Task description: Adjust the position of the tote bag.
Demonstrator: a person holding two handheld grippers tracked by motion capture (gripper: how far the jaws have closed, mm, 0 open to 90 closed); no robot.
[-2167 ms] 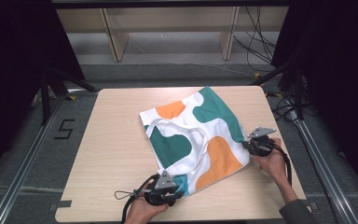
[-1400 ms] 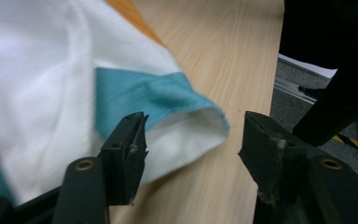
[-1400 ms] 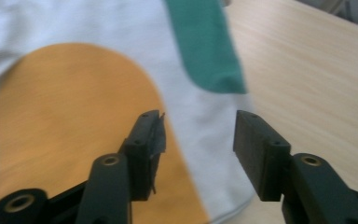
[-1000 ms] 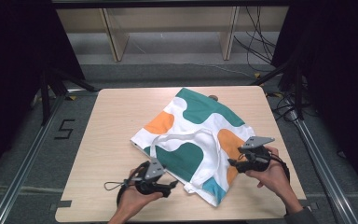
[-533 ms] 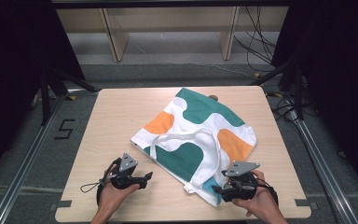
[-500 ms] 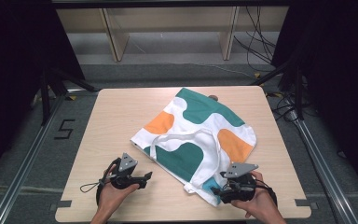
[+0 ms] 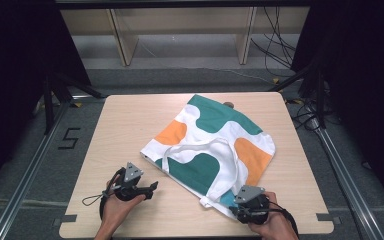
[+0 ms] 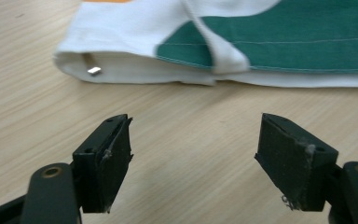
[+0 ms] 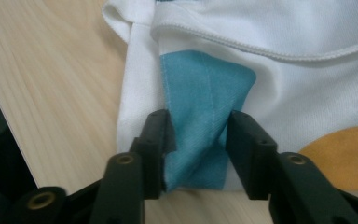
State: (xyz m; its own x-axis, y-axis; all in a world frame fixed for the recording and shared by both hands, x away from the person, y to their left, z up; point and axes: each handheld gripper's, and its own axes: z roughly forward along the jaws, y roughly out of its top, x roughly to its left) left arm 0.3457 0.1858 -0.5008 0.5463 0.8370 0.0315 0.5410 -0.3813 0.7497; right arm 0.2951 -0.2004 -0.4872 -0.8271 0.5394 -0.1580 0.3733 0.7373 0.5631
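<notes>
The tote bag [image 7: 215, 147] lay flat on the desk [image 7: 125, 130], long axis running diagonally away. The right gripper [image 7: 245, 212] had just been closing, fingers [image 9: 156, 140] pinching its near blue corner. The left gripper [image 7: 147, 188] sat just short of the near-left edge, fingers wide, empty.

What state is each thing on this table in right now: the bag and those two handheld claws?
Tote bag: lying flat on the table, handles loose on top.
Left gripper: open, nothing between its jaws, just short of the bag's edge.
Right gripper: jaws have just been closing, pinching the bag's blue corner.
</notes>
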